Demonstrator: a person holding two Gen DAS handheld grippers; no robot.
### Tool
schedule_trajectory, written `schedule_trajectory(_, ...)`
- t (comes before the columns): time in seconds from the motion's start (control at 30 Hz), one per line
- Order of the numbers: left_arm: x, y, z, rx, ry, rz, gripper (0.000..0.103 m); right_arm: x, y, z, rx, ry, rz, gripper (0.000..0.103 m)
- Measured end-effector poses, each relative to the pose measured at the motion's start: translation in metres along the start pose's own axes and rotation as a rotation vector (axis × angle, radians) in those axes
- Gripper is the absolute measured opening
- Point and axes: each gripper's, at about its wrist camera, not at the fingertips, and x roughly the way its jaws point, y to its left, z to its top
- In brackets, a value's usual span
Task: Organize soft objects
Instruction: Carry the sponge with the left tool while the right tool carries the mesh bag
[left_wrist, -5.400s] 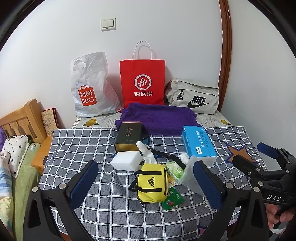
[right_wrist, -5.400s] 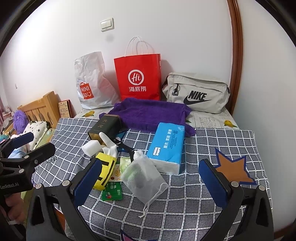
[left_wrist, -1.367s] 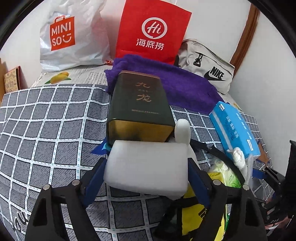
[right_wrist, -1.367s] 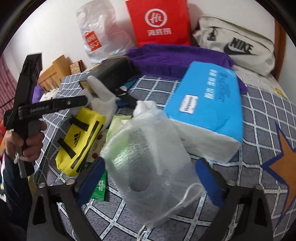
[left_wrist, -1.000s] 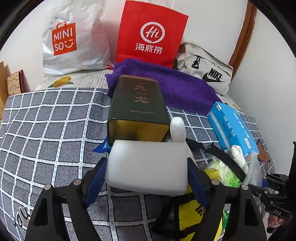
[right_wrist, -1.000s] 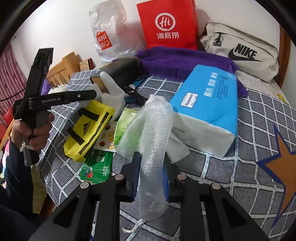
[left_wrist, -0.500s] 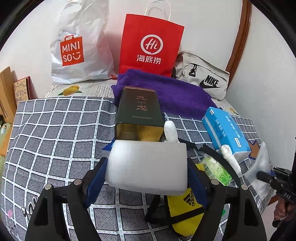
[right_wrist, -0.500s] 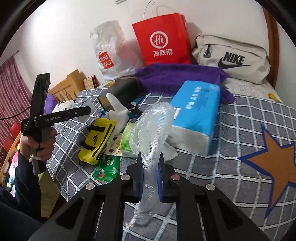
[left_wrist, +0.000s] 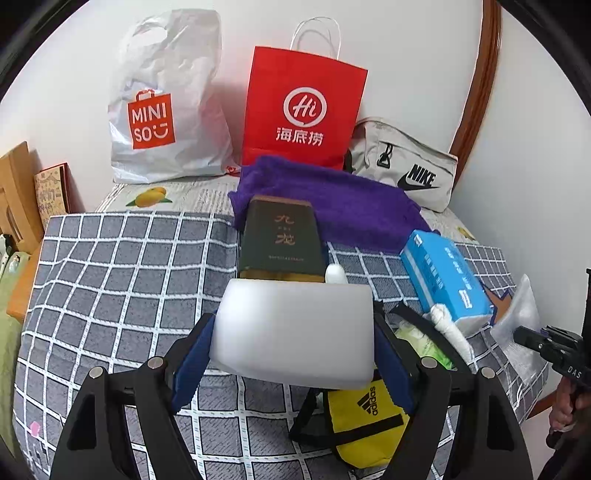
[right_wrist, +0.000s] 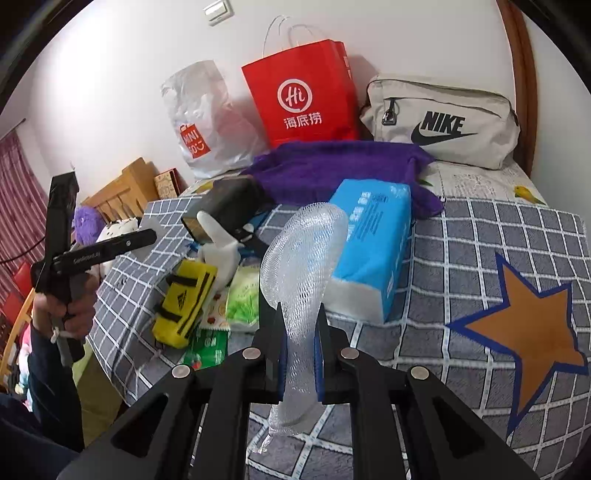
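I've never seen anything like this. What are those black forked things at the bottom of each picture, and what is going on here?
No robot here: a person holds a two-finger clamp tool in each hand, each with a camera looking along its fingers. One picture comes from the left gripper, which is clamped on a white foam block. The other comes from the right gripper, shut on a white mesh bag. Below lies a checked cloth with a blue tissue pack, a yellow Adidas pouch, a dark box and a purple towel. Shopping bags stand against the wall.
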Motion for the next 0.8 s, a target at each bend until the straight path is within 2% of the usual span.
schedule_trajectory(0.4,0.003,0.001,0.04,-0.01,0.002,0.02,0.08,0.015,-0.002,0.066,-0.019,-0.026,-0.021,0.012)
schedule_trajectory(0.8,0.045,-0.008,0.111,0.024,0.018,0.077,0.08,0.055,-0.03,0.139,0.009,-0.018,-0.084,0.012)
